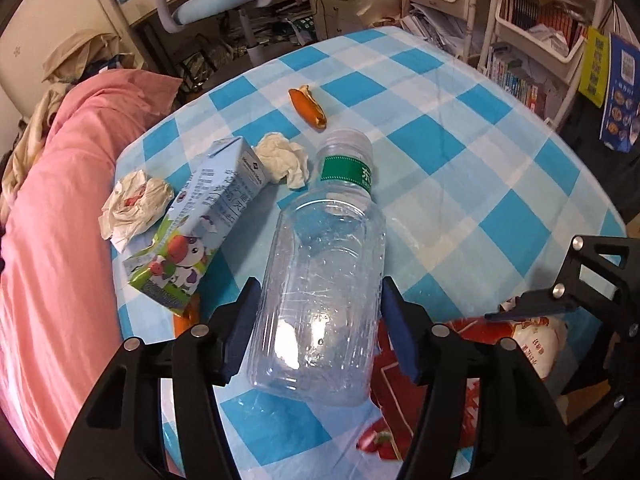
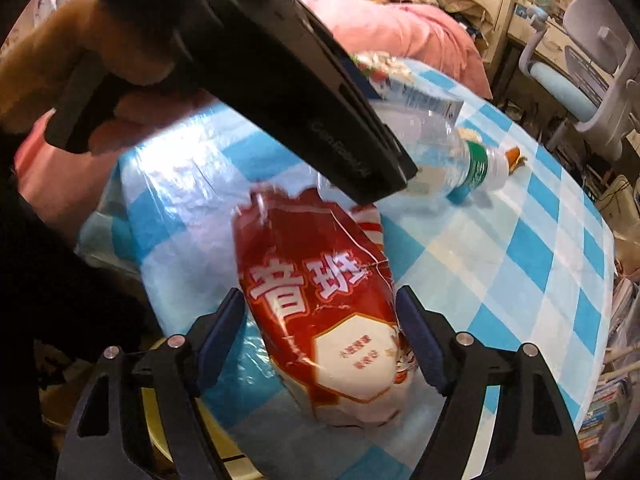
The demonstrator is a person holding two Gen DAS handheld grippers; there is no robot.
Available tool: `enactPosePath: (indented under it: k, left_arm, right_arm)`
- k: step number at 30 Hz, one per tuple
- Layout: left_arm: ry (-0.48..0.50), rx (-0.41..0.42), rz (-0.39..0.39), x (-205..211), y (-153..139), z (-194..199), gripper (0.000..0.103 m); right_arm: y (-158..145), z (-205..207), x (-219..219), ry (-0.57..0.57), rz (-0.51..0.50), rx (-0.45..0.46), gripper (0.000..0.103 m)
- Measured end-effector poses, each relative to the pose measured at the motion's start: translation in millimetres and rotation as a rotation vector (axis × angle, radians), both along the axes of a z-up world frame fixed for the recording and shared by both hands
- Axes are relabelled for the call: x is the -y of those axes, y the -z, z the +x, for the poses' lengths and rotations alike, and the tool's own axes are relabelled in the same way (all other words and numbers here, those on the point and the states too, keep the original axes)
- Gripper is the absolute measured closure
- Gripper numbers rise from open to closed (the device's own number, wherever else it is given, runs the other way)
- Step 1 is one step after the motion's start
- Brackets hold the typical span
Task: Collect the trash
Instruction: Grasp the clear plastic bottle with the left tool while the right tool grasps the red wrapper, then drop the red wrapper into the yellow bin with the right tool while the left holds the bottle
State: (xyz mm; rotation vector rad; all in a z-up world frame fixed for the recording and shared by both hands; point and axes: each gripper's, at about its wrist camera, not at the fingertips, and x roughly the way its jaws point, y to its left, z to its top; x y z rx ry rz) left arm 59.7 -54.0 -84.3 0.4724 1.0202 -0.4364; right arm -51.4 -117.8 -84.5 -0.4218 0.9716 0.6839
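My left gripper point(image 1: 318, 316) is shut on a clear empty plastic bottle point(image 1: 324, 280) with a green label; its pads press both sides of the body. The bottle also shows in the right wrist view point(image 2: 452, 152). My right gripper point(image 2: 322, 332) has its jaws around a red and white snack bag point(image 2: 320, 308) on the checked tablecloth; the right pad touches the bag, the left stands a little off it. The bag also shows in the left wrist view point(image 1: 480, 344). The left gripper's body crosses the top of the right wrist view.
On the blue checked table point(image 1: 460, 152) lie a milk carton point(image 1: 200, 224), two crumpled tissues point(image 1: 284, 160) point(image 1: 134, 204) and an orange peel point(image 1: 308, 108). A pink bed point(image 1: 52, 208) is at left, shelves point(image 1: 532, 32) and a chair at the back.
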Motion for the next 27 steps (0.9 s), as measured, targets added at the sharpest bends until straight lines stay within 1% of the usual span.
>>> enactPosePath:
  k: [1,4,7,8,9,12,14,17,22,23,24,25,27]
  left_arm:
    - [0.000,0.004,0.001,1.1,1.2,-0.4,0.046]
    - [-0.050,0.031,-0.023,-1.8,-1.9,2.5,0.048]
    - [-0.099,0.058,-0.100,-11.9,-16.5,4.0,0.049]
    - [-0.123,0.066,-0.148,-18.2,-24.8,4.2,0.049]
    - [-0.137,0.071,-0.176,-22.3,-29.6,4.2,0.049]
    - [-0.177,0.085,-0.241,-34.2,-41.1,1.5,0.049]
    - [-0.194,0.075,-0.267,-40.6,-43.8,-1.9,0.049]
    - [-0.192,0.046,-0.239,-44.6,-36.4,-8.7,0.049]
    - [-0.156,-0.054,-0.162,-45.2,-10.7,-19.9,0.049]
    - [-0.144,-0.065,-0.134,-43.4,-5.2,-22.2,0.049]
    - [-0.143,-0.055,-0.100,-41.2,-0.8,-23.9,0.049]
    - [-0.143,-0.048,-0.074,-38.8,3.3,-24.8,0.049]
    - [-0.143,-0.041,-0.056,-36.6,9.0,-26.1,0.049]
  right_arm:
    - [-1.7,1.2,2.1,0.007,0.008,0.000,0.046]
    - [-9.7,3.0,10.5,0.030,0.046,0.001,0.055]
    - [-14.3,2.2,15.6,0.042,0.076,-0.009,0.057]
    - [-16.3,2.4,18.2,0.049,0.096,-0.018,0.057]
    - [-19.1,2.8,22.5,0.060,0.125,-0.029,0.057]
    - [-24.8,2.3,29.8,0.087,0.189,-0.052,0.058]
    - [-27.7,1.9,34.3,0.104,0.237,-0.074,0.058]
    - [-28.2,0.4,37.9,0.127,0.270,-0.096,0.058]
    - [-27.5,-1.1,44.5,0.171,0.302,-0.119,0.058]
    - [-27.6,-1.8,46.3,0.177,0.312,-0.122,0.066]
    - [-27.4,-0.7,48.5,0.187,0.336,-0.141,0.082]
    - [-27.0,1.1,51.1,0.201,0.348,-0.152,0.085]
    - [-27.1,2.8,57.0,0.232,0.377,-0.162,0.085]
